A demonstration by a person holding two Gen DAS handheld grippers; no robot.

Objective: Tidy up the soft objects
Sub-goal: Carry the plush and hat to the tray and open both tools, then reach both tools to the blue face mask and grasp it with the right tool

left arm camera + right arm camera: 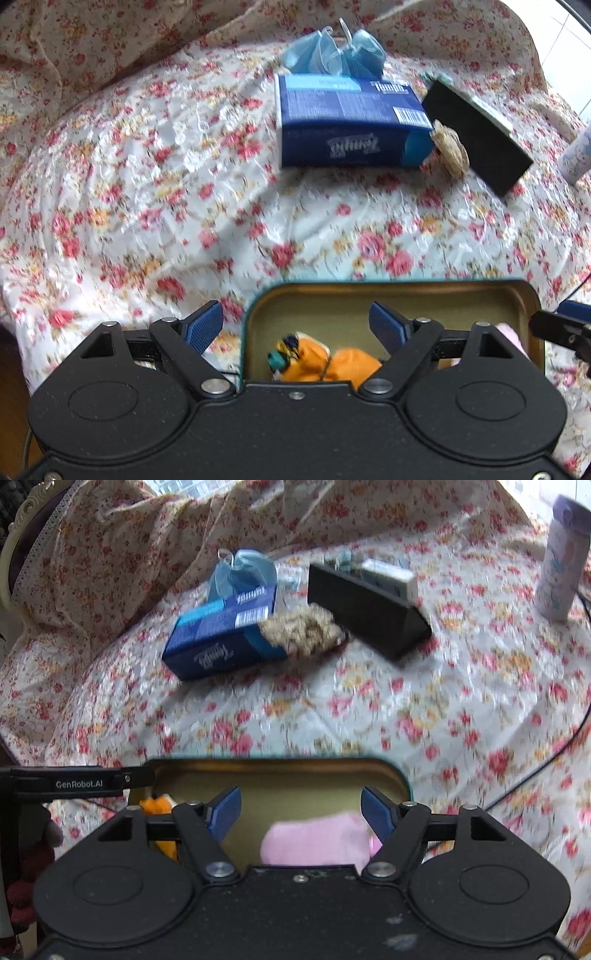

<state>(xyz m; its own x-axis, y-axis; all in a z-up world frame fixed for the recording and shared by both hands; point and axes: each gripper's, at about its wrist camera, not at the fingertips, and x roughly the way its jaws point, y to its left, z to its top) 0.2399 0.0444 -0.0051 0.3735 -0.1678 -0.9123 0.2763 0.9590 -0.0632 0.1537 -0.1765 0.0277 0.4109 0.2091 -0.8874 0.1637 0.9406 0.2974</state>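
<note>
L gripper [296, 325] open over tin [532, 295]; orange toy [314, 360] inside.

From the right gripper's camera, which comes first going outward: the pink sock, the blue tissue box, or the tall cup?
1. Pink sock: in the tin, just below the right gripper, whose jaws stand open.
2. Blue tissue box: mid-cloth, to the left.
3. Tall cup: far right, upright.

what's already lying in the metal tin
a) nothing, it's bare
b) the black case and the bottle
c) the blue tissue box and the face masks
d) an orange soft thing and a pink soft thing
d: the orange soft thing and the pink soft thing both lie inside the tin, while the tissue box sits out on the flowered cloth.
</note>
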